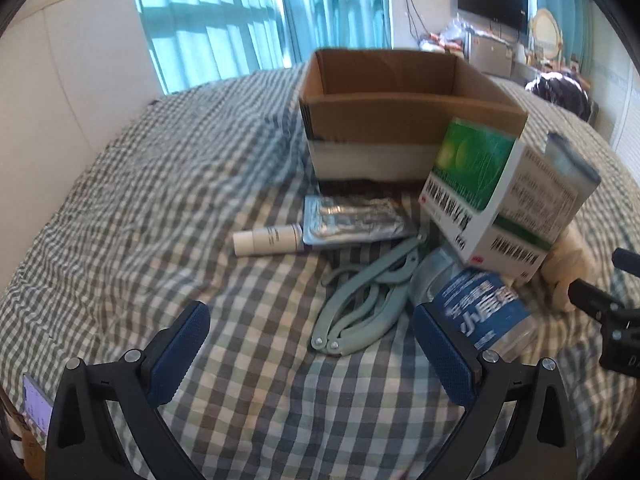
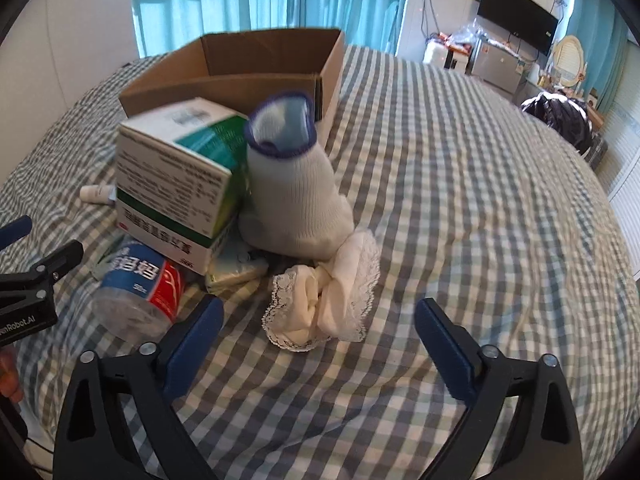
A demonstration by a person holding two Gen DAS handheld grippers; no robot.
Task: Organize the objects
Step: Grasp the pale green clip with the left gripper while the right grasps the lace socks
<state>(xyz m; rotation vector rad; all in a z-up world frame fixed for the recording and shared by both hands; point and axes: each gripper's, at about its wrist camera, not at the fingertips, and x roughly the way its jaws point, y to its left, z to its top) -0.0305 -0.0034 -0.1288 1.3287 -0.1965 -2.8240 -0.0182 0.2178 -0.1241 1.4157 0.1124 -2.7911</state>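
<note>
I was working in a home bedroom. A bed covered in grey-and-white checked bedding filled most of what I saw. Behind it, teal curtains hung over a bright window. On the far wall a flat black TV was mounted above a cluttered surface, with a round mirror beside it. Household odds and ends lay on the bedding near a cardboard box, among them 1 white sock.

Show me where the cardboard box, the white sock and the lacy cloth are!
cardboard box (image 1: 384, 120): left wrist view, front wall.
white sock (image 2: 292, 196): right wrist view, ribbed middle.
lacy cloth (image 2: 324, 304): right wrist view, bunched centre.
</note>
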